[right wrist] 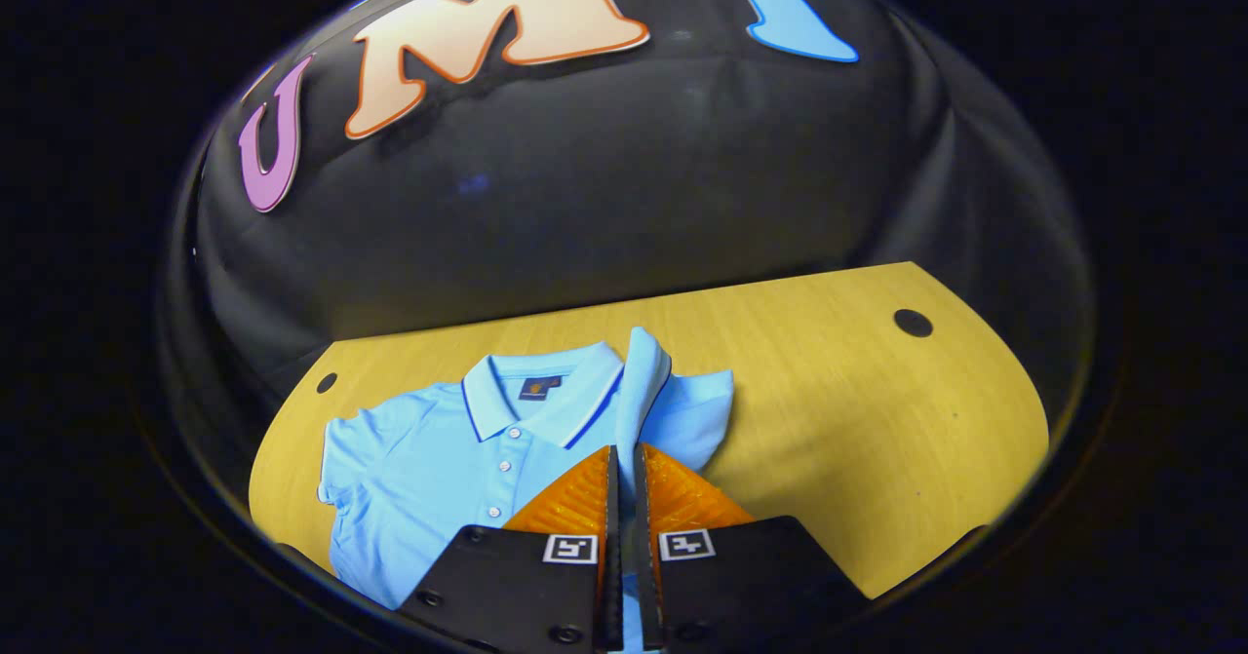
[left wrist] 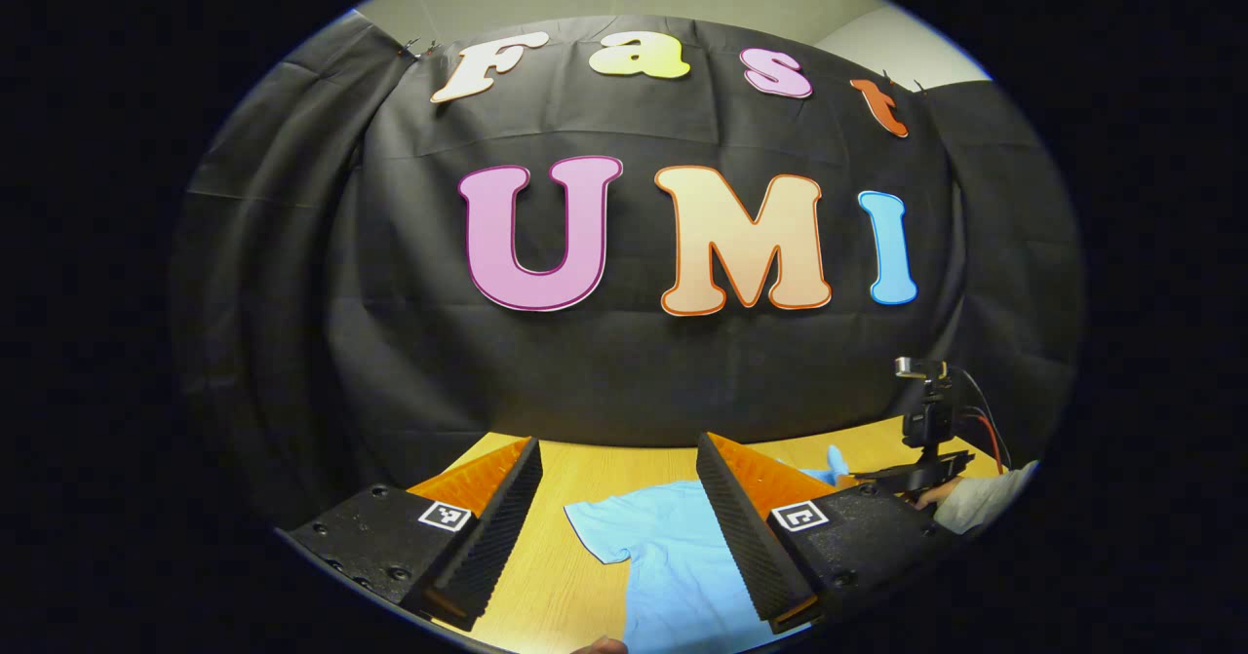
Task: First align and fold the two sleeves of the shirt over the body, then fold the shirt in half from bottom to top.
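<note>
Both fingers of the right gripper (right wrist: 624, 459) were pressed together on a strip of light-blue cloth, which I took to be the right sleeve (right wrist: 643, 381) of the shirt (right wrist: 439, 459), lifted into an upright fold that ran straight away from the fingertips toward the collar (right wrist: 531, 396). The left gripper (left wrist: 619, 498) was another matter: its fingers stood spread wide, with nothing between them, above the table (left wrist: 575, 469).

In the right gripper view the shirt lay face up on the wooden table (right wrist: 858, 410), collar toward the cloth wall, button placket running from the collar back toward the camera, so the garment's long axis pointed near enough along the gripper's own line. The body spread to the left of the pinched fold; that was the relation that mattered, since the sleeve would need carrying leftward over the chest.

The left sleeve (left wrist: 600, 527) lay flat and unfolded, just ahead of the open left fingers and slightly to their right (in the left gripper view). The left gripper was plainly the nearer one to it. Farther off in that view, the other gripper (left wrist: 926, 459) and the hand (left wrist: 941, 493) holding it sat at the shirt's far side.

My judgement: the sleeve folds were just starting, and the bottom-to-top fold was not yet begun.
</note>
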Tool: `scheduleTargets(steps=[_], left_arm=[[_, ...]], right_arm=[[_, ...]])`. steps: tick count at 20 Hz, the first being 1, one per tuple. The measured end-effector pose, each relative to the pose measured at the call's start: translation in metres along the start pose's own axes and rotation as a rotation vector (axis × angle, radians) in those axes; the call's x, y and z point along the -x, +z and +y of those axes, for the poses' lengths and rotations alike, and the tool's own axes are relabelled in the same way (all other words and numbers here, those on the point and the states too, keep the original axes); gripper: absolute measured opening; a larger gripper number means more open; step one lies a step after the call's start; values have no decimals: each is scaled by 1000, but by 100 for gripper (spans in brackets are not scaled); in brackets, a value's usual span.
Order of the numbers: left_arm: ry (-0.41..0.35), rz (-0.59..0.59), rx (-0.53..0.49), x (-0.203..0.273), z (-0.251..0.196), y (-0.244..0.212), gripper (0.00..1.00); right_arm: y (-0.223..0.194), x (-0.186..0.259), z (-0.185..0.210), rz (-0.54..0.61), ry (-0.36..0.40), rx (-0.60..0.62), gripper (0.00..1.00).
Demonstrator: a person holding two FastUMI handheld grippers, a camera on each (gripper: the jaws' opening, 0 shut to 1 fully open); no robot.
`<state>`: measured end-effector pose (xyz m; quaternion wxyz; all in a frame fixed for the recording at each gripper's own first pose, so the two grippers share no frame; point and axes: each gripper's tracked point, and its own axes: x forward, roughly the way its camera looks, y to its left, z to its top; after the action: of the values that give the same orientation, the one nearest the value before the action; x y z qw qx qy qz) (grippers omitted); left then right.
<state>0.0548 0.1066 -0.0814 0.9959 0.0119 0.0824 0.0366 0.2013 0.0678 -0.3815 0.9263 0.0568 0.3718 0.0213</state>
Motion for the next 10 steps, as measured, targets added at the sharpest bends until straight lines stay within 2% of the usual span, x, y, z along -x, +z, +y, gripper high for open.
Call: scheduleTargets(steps=[4,6,10], left_arm=[[20,18,-7,-3,9,-13,95],[28,31,-3,-9,13,-22,95],[49,58,35,-28,18,-39,96]], right_arm=[[-34,-16,20,79,29,15,9],[-40,-14,26,97,45,26,16],[-19,12,23,26,43,69,100]])
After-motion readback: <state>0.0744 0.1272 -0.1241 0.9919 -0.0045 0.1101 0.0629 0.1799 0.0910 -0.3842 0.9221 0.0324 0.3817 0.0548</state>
